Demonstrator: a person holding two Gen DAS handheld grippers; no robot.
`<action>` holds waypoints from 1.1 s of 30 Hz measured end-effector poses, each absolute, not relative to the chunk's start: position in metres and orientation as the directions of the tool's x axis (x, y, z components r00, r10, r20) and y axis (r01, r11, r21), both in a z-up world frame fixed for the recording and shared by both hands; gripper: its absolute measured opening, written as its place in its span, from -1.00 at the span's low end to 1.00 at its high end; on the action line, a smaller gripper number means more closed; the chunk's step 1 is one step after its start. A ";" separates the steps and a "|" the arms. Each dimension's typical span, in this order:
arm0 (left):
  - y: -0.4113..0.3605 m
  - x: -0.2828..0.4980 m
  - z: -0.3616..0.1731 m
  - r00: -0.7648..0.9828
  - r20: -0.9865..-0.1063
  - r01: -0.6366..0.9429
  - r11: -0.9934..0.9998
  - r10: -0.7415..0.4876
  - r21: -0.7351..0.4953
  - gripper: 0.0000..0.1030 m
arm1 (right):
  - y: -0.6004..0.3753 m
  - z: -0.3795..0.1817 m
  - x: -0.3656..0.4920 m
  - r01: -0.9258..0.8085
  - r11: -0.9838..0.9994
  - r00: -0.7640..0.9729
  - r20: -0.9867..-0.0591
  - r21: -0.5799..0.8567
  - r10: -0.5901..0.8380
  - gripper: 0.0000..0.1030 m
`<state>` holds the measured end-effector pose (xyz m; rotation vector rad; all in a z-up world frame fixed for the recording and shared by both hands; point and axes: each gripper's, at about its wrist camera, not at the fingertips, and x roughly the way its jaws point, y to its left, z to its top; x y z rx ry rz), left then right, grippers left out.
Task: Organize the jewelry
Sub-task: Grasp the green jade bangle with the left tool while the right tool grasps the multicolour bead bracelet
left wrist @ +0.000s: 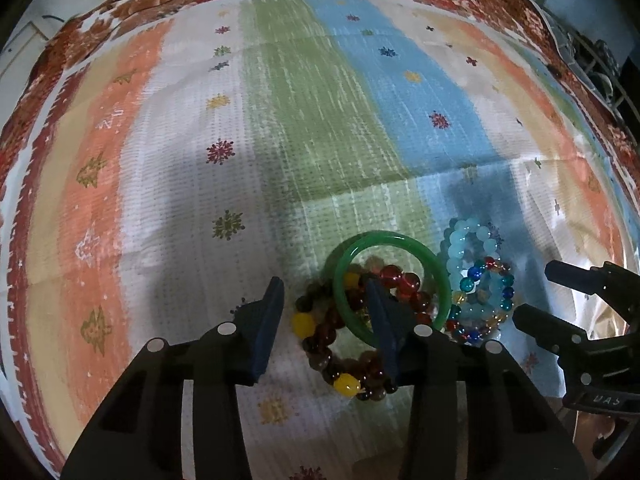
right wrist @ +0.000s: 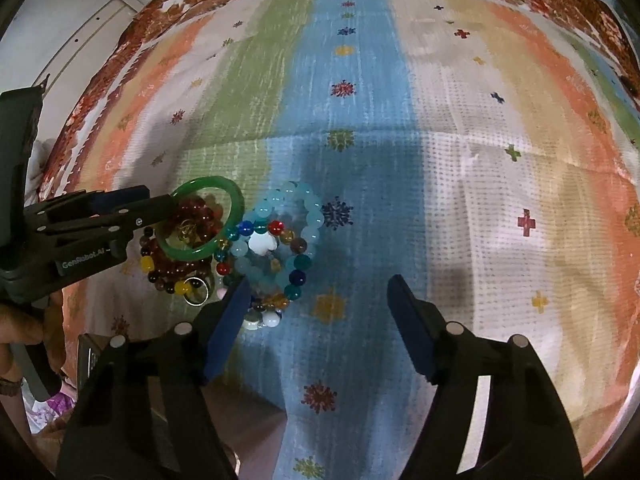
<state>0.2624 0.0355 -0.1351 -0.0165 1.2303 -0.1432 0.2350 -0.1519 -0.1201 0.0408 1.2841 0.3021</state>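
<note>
On a striped cloth (left wrist: pixel 304 128) with small flower and cross marks lies a heap of jewelry. The green bangle (left wrist: pixel 390 240) rests tilted on top of a brown bracelet (left wrist: pixel 320 344), which has dark brown, red and a few yellow beads. Just beside it, toward the right gripper, lie a pale blue bracelet (left wrist: pixel 474 236) and a mixed bracelet (left wrist: pixel 486 300) with dark blue, teal, red and amber beads; these two overlap each other. In the right wrist view a thin metal ring (right wrist: pixel 196 290) is seen at the near edge of the brown beads, and some clear and white beads (right wrist: pixel 262 320) lie near the left finger of the right gripper. The left gripper (left wrist: pixel 326 300) points down at the heap with its jaws partly apart: one finger (left wrist: pixel 382 320) stands inside the bangle, over the red beads, and the other finger is outside on the bare cloth, so the near side of the bangle and part of the brown bracelet are between them. The pads do not visibly press on anything. The right gripper (right wrist: pixel 320 304) has its jaws wide apart over the blue stripe; its left finger tip is at the edge of the mixed bracelet, and only bare cloth is between the fingers. A hand (right wrist: pixel 24 332) holds the left gripper at the lower left of the right wrist view.
</note>
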 end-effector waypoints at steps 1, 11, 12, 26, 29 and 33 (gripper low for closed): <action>0.036 0.263 -0.136 0.325 -0.938 0.102 0.991 -0.120 -0.091 -0.19 | -0.151 -0.121 0.236 -0.200 0.960 0.247 -0.938 0.197 0.244 0.34; 0.030 0.270 -0.137 0.320 -0.936 0.138 0.985 -0.147 -0.108 -0.38 | -0.153 -0.135 0.245 -0.170 0.963 0.225 -0.943 0.208 0.244 0.05; 0.030 0.270 -0.137 0.317 -0.936 0.141 0.984 -0.153 -0.113 -0.42 | -0.154 -0.135 0.245 -0.169 0.963 0.226 -0.943 0.210 0.245 0.04; 0.024 0.264 -0.140 0.320 -0.936 0.165 0.981 -0.149 -0.100 -0.87 | -0.146 -0.139 0.247 -0.168 0.940 0.201 -0.924 0.296 0.326 -0.76; 0.025 0.262 -0.137 0.324 -0.933 0.164 0.981 -0.157 -0.108 -0.87 | -0.146 -0.136 0.247 -0.169 0.938 0.195 -0.922 0.303 0.333 -0.79; 0.031 0.259 -0.127 0.346 -0.922 0.151 0.980 -0.175 -0.129 -0.87 | -0.146 -0.127 0.246 -0.181 0.938 0.212 -0.920 0.295 0.330 -0.79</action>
